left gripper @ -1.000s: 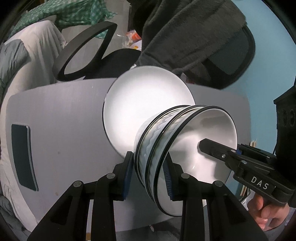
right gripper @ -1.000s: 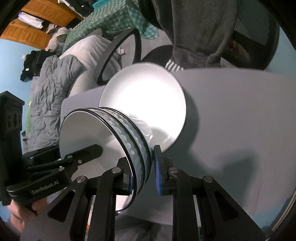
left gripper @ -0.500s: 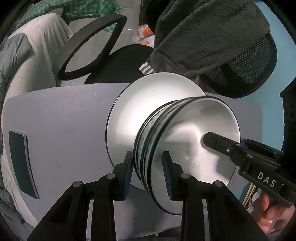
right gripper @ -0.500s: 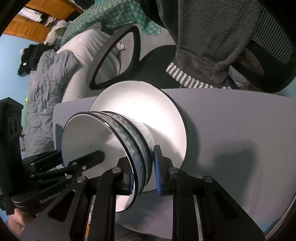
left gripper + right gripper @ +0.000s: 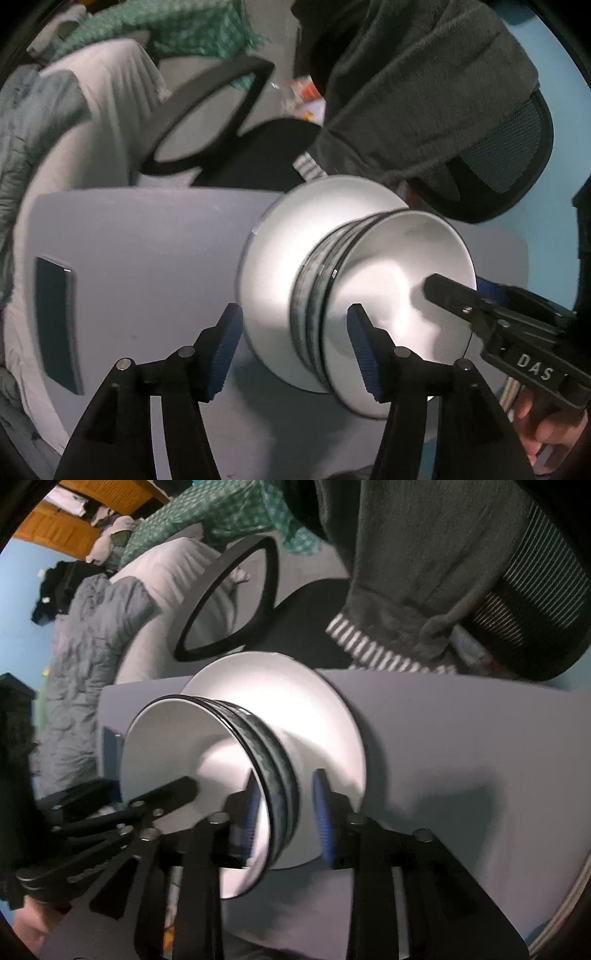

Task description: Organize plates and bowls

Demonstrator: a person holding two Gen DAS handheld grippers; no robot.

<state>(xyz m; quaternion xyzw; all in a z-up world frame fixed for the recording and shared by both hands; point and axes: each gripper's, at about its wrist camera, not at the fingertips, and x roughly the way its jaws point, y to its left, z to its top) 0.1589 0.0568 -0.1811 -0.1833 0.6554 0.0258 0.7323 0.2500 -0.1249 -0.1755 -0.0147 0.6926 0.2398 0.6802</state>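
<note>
Two nested white bowls with black rims (image 5: 391, 295) sit on a white plate (image 5: 295, 240) on the grey table (image 5: 147, 240). My left gripper (image 5: 295, 343) is open, its blue pads spread well apart on either side of the bowl rims. In the right wrist view the bowls (image 5: 207, 760) rest on the plate (image 5: 295, 701), and my right gripper (image 5: 286, 812) has its pads a little off the rims on both sides, open. Each gripper shows in the other's view, reaching over the bowl's inside.
A black office chair (image 5: 258, 147) draped with a dark grey garment (image 5: 424, 92) stands behind the table. A dark phone (image 5: 55, 317) lies at the table's left. Bedding (image 5: 92, 646) lies beyond the left side.
Both grippers have opened and let go of the bowl rims; the left one spread wide. The bowls and plate have come down to rest on the table.
</note>
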